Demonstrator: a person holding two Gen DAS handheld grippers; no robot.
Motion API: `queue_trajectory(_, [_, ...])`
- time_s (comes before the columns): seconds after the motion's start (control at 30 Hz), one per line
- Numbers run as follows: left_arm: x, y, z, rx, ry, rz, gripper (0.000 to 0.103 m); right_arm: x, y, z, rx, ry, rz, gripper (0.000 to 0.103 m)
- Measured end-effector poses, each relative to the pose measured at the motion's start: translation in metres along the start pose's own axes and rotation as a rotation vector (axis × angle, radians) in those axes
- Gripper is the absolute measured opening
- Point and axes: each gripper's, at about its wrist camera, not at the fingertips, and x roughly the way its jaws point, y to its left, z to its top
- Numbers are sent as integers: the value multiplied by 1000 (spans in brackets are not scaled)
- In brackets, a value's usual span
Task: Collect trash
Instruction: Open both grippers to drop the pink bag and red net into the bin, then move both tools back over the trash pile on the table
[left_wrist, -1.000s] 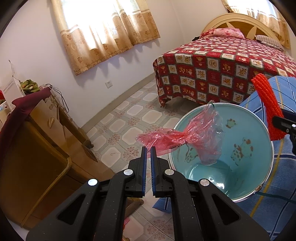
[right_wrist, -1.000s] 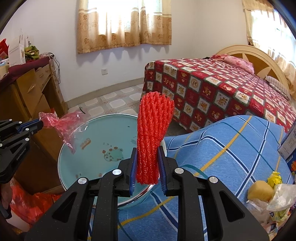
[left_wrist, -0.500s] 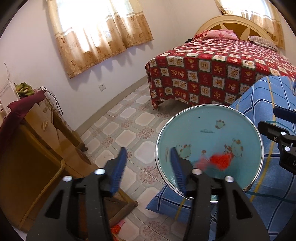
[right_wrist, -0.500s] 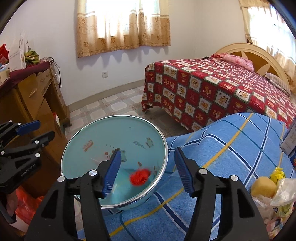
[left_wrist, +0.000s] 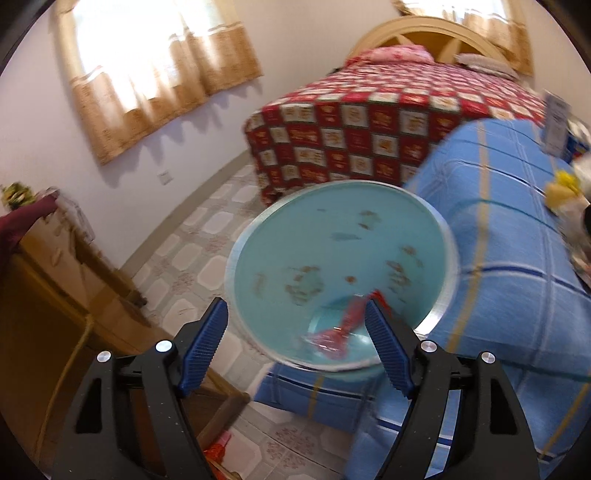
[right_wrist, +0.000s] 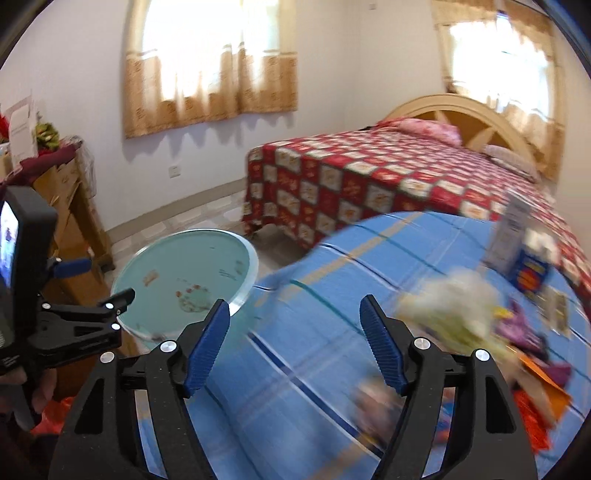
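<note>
A light blue bucket (left_wrist: 332, 254) stands beside the blue striped bed cover (left_wrist: 517, 288); it also shows in the right wrist view (right_wrist: 192, 269). Red trash (left_wrist: 340, 328) lies at its bottom. My left gripper (left_wrist: 295, 347) is open and empty above the bucket's near rim. My right gripper (right_wrist: 295, 343) is open and empty over the blue cover (right_wrist: 332, 295), facing a blurred pile of trash (right_wrist: 454, 310) with wrappers (right_wrist: 535, 369) and a blue box (right_wrist: 532, 273). The left gripper (right_wrist: 110, 302) shows at the left of the right wrist view.
A bed with a red patterned blanket (left_wrist: 369, 129) stands behind. A wooden cabinet (left_wrist: 48, 295) is at the left. Tiled floor (left_wrist: 199, 251) lies between them. A red bag (right_wrist: 55, 417) lies low by the cabinet.
Both grippers opened and dropped the pink bag and red net into the bucket. The right gripper has since swung right toward the trash pile on the blue cover.
</note>
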Motion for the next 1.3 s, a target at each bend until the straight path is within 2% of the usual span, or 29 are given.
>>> queue_trajectory(0.17, [-13, -49, -3, 80, -18, -67, 75, -48, -57, -32, 106, -24, -133, 75])
queue_trajectory(0.27, [-23, -78, -1, 112, -37, -115, 75, -74, -101, -57, 210, -25, -227, 76])
queue_trajectory(0.5, [-53, -146, 8, 171, -82, -230, 75, -115, -167, -112, 344, 0, -384, 78])
queue_trajectory(0.73, [-76, -208, 17, 211, -125, -310, 75, -134, -202, -142, 419, -13, -441, 81])
queue_trajectory(0.97, [-71, -230, 21, 225, -111, -329, 74, -134, -208, -152, 444, -19, -427, 82])
queue_trajectory(1.0, [-69, -231, 23, 227, -111, -334, 67, -133, -208, -154, 446, -17, -425, 82])
queue_trajectory(1.03, [-68, -232, 22, 236, -106, -349, 53, -132, -208, -154, 449, -15, -421, 82])
queue_trajectory(1.07, [-67, -234, 22, 241, -93, -368, 45, -130, -208, -155, 454, -13, -413, 82])
queue_trajectory(1.1, [-66, -234, 22, 242, -81, -391, 30, -129, -210, -155, 456, -14, -410, 82])
queue_trajectory(1.13, [-65, -234, 21, 243, -79, -402, 23, -128, -209, -154, 456, -13, -408, 82])
queue_trajectory(1.2, [-69, -236, 21, 253, -93, -408, 16, -128, -207, -152, 451, -16, -403, 82])
queue_trajectory(1.3, [-79, -228, 23, 249, -116, -427, 13, -131, -205, -147, 447, -37, -395, 82])
